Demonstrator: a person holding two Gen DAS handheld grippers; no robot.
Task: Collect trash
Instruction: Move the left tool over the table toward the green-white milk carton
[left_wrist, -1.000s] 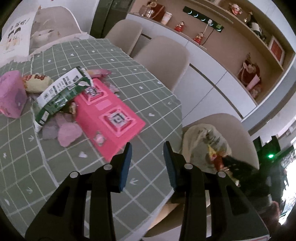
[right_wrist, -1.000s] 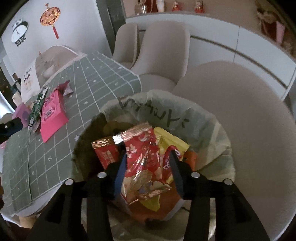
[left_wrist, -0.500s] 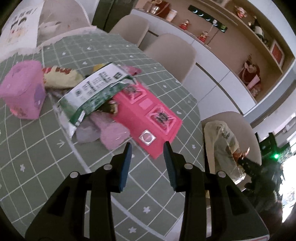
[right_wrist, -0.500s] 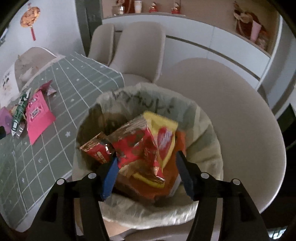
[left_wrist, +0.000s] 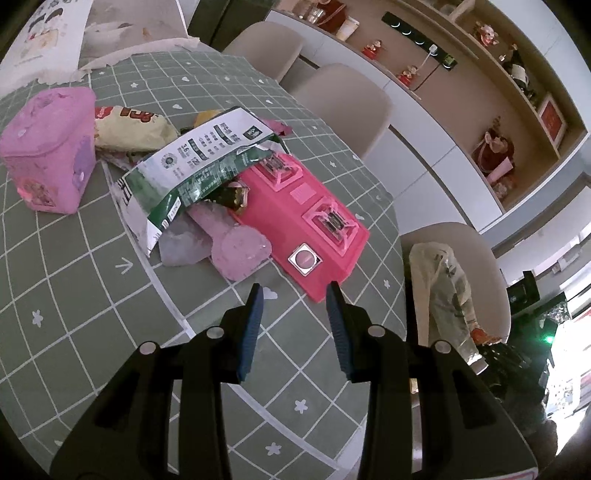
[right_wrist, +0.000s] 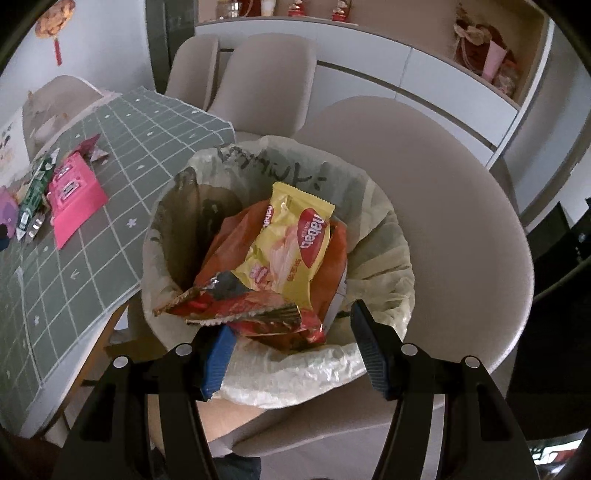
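Observation:
A pile of trash lies on the green checked tablecloth (left_wrist: 74, 295): a flat pink package (left_wrist: 306, 221), a green and white wrapper (left_wrist: 199, 162), a pink box (left_wrist: 51, 147), a yellow snack bag (left_wrist: 129, 125) and crumpled pink pieces (left_wrist: 240, 251). My left gripper (left_wrist: 293, 314) is open and empty just short of the pink package's near edge. My right gripper (right_wrist: 291, 347) is open above a bag-lined bin (right_wrist: 376, 251) on a chair. Red wrappers (right_wrist: 251, 306) and a yellow wafer packet (right_wrist: 291, 251) lie loose in the bin.
Beige chairs (left_wrist: 340, 99) stand along the table's far side. The bin's chair (right_wrist: 461, 206) is beside the table's edge (right_wrist: 122, 299). White cabinets and shelves with ornaments (left_wrist: 495, 147) run behind. The trash pile also shows in the right wrist view (right_wrist: 70, 192).
My right gripper opened and drew back; the red wrappers it held dropped into the bin. My left gripper moved over the table toward the trash pile, still open.

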